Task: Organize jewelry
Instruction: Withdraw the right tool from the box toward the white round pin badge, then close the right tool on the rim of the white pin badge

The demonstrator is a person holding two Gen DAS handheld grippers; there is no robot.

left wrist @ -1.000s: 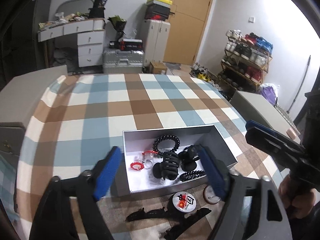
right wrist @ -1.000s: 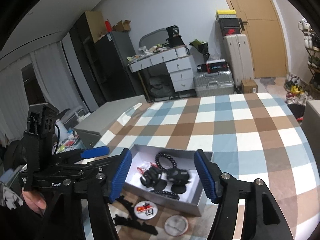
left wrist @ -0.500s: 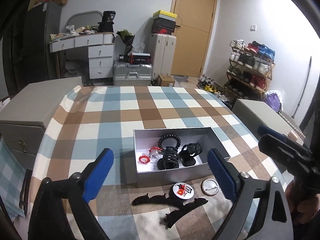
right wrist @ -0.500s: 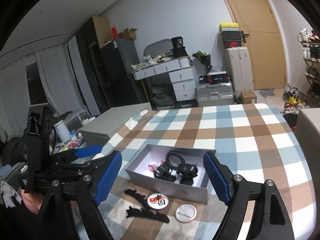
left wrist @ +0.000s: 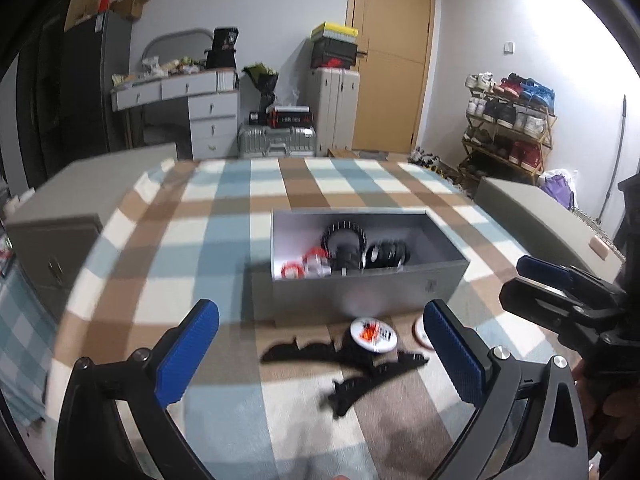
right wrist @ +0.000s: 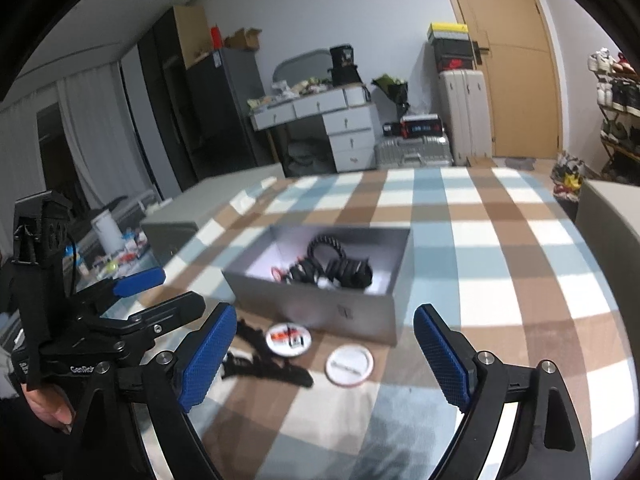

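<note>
A grey open box sits on the checked tablecloth and holds black hair ties, black clips and red-and-white pieces. In front of it lie two round badges, one with red print and one plain white, and black hair clips. My left gripper is open and empty, near the table's front. My right gripper is open and empty, just above the badges. Each gripper shows in the other's view.
The checked tablecloth stretches far behind the box. Grey cabinets stand beside the table on the left and right. A desk, suitcases and a shoe rack stand at the room's back.
Both grippers have dropped lower and come closer to the table's front edge. The box and the loose items have not moved. Both stay open.
</note>
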